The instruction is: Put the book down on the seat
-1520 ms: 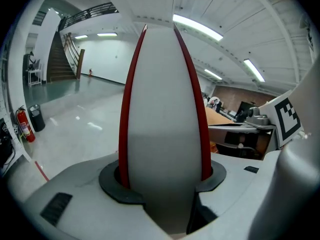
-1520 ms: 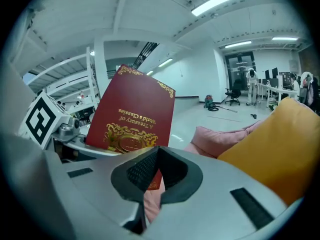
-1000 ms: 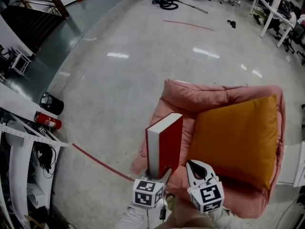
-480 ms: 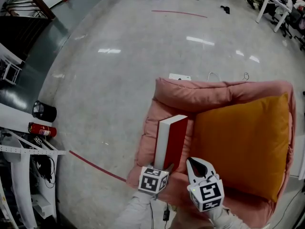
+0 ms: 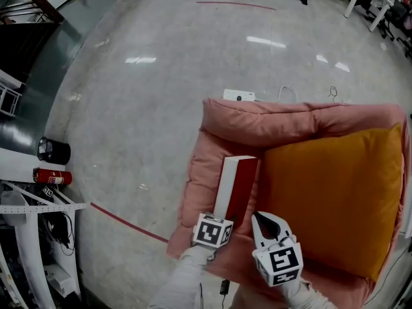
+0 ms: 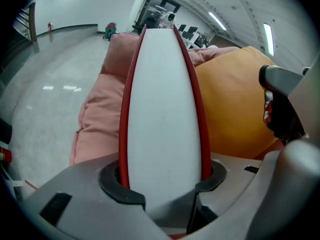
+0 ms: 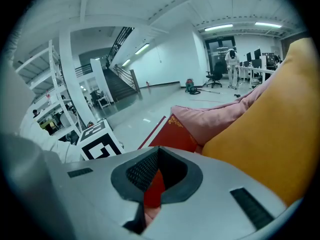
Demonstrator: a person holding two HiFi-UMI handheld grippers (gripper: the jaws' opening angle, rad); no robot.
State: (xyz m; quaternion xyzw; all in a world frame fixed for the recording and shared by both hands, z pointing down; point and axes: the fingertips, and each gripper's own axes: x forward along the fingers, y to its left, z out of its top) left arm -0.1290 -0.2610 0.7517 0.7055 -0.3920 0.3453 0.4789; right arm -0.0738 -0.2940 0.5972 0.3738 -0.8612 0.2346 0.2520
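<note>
- The left tool [image 6: 162, 179] is clamped on the near end of the red book [image 5: 239, 187], with a jaw on each cover and the white page edge facing back at the tool
- The book reaches out ahead of this tool on its edge, over the pink seat [image 5: 207, 172], with the orange cushion [image 5: 328, 192] just to the tool's right; whether it touches the seat cannot be told
- The right tool [image 5: 266, 223] has its jaws together on nothing, just right of the book
- The step in hand looks like the lowering; the next move calls for laying the book flat on the bare pink strip, then parting the jaws
</note>
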